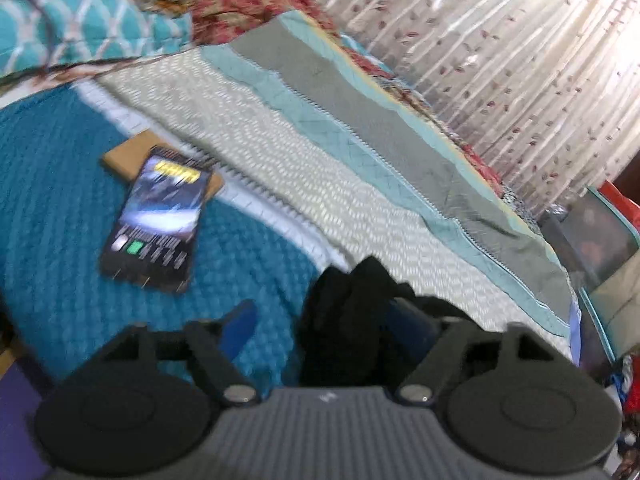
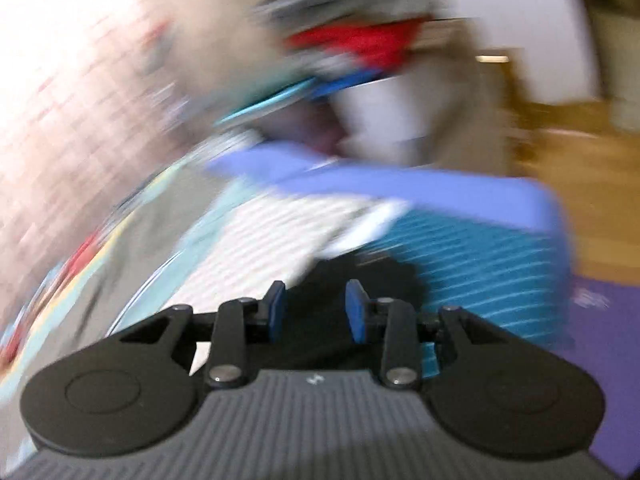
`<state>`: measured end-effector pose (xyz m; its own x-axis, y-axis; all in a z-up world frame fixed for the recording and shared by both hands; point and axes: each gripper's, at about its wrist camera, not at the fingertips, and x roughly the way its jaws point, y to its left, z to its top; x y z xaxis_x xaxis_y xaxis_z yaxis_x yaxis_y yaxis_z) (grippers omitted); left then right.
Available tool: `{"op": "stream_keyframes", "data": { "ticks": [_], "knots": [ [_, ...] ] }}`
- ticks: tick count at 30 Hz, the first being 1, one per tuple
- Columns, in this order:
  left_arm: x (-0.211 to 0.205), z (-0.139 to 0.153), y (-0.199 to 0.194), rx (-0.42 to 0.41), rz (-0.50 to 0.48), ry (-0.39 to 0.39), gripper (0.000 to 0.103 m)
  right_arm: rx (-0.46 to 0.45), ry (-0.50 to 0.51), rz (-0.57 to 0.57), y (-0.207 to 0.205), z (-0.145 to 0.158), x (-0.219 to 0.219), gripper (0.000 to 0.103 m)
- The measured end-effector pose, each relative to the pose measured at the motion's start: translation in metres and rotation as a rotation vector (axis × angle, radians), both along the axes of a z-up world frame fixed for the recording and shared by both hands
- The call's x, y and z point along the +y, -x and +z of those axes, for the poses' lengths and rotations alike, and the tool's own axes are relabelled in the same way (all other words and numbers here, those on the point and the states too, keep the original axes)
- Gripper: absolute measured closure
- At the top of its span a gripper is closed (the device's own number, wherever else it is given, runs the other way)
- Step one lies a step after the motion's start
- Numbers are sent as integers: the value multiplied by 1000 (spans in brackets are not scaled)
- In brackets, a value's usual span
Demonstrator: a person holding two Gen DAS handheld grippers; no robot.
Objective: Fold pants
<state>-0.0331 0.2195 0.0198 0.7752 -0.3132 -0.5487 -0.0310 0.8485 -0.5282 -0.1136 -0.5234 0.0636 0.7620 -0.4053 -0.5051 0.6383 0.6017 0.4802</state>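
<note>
1. Black pants [image 1: 348, 320] bunched at lower centre of the left wrist view, draped over the teal bedspread [image 1: 60, 208] and up against the right-hand blue pad.
2. Left gripper [image 1: 324, 328] with jaws spread wide — dark cloth heaped between them, not visibly pinched.
3. In the right wrist view, pants [image 2: 316, 328] again a dark mass at lower centre, filling the gap between the blue pads.
4. Right gripper [image 2: 316, 312] with jaws apart; fabric between them, grip on it impossible to confirm through the blur.
5. Phone [image 1: 156, 216] with lit screen left of centre, lying partly on a tan board [image 1: 124, 156].
6. Striped quilt [image 1: 320, 128] running diagonally across the bed; patterned curtain [image 1: 500, 40] at upper right.
7. Heavily smeared right wrist view — purple mat [image 2: 600, 340] at lower right.
</note>
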Motion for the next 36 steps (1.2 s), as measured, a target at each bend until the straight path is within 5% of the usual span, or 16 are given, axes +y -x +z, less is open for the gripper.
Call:
{"op": "stream_keyframes", "data": {
  "ticks": [4, 8, 10, 11, 12, 14, 16, 18, 20, 23, 28, 30, 32, 36],
  "knots": [
    [-13, -12, -62, 26, -100, -33, 3, 48, 36, 391, -70, 4, 89, 66],
    [-37, -31, -111, 91, -224, -29, 6, 111, 32, 747, -121, -8, 197, 66],
    [-58, -41, -124, 126, -305, -24, 48, 158, 44, 871, -136, -20, 250, 66],
    [-67, -42, -126, 130, -325, -57, 82, 182, 49, 917, -142, -27, 272, 66],
    [-76, -40, -123, 103, -329, -95, 94, 207, 51, 952, -148, -34, 289, 66],
    [-73, -25, -108, -18, -223, -181, 97, 272, 54, 1018, -155, -48, 319, 66],
    [-49, -11, -96, -113, -72, -183, 97, 324, 65, 1063, -157, -56, 336, 66],
    [-31, -12, -97, -109, 34, -165, 101, 344, 94, 1081, -158, -58, 344, 66],
    [-28, -19, -99, -71, 133, -272, 100, 346, 116, 1095, -159, -56, 344, 64],
    [-3, -26, -91, -9, 112, -110, 82, 337, 97, 1103, -168, -49, 344, 64],
    [18, -20, -42, -44, 67, -2, 56, 223, 153, 1182, -168, -25, 367, 64],
    [21, -23, -28, -25, 14, 68, 20, 186, 171, 1226, -167, -23, 376, 64],
    [18, -31, -13, -3, -23, 126, 3, 157, 180, 1270, -170, -23, 389, 64],
    [3, -61, -19, 84, -74, 203, 1, 199, 151, 1348, -187, -43, 418, 64]
  ]
}}
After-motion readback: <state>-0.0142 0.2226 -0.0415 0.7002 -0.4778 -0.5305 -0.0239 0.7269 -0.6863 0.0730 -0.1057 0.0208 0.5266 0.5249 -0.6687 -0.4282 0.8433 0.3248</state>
